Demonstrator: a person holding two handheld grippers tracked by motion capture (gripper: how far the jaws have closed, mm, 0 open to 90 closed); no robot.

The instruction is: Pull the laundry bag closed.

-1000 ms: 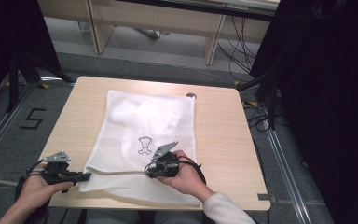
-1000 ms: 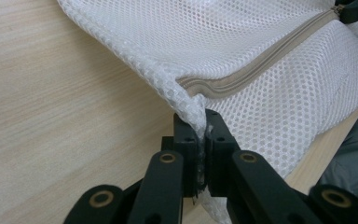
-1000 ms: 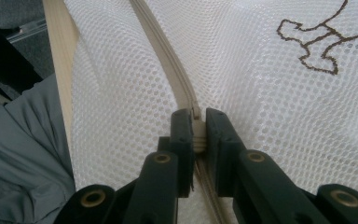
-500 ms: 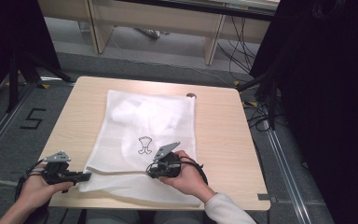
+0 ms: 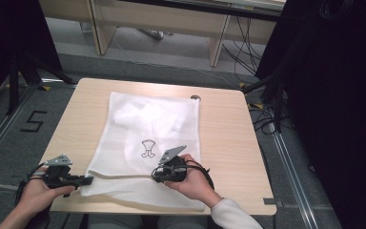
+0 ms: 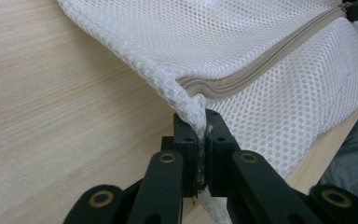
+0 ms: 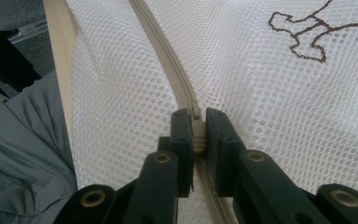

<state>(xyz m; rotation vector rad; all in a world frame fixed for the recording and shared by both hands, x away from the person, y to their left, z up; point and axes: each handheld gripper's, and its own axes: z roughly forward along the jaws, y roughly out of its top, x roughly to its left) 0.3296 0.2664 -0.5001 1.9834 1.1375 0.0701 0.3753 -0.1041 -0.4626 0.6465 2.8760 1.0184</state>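
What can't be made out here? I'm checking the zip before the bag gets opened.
- Zip pull: right gripper view, mostly hidden between the right gripper's shut jaws.
- Bag contents: high view, only a pale shape blurred by the mesh.
- Bag corner: left gripper view, pinched inside the left gripper.
- Zip far end: left gripper view, cut off by the top edge.

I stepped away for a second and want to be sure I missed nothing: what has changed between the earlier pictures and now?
Nothing visibly changed. The left gripper stays clamped on the corner of the white mesh laundry bag, the right gripper stays shut on the zipper pull, and the bag lies as before on the table.
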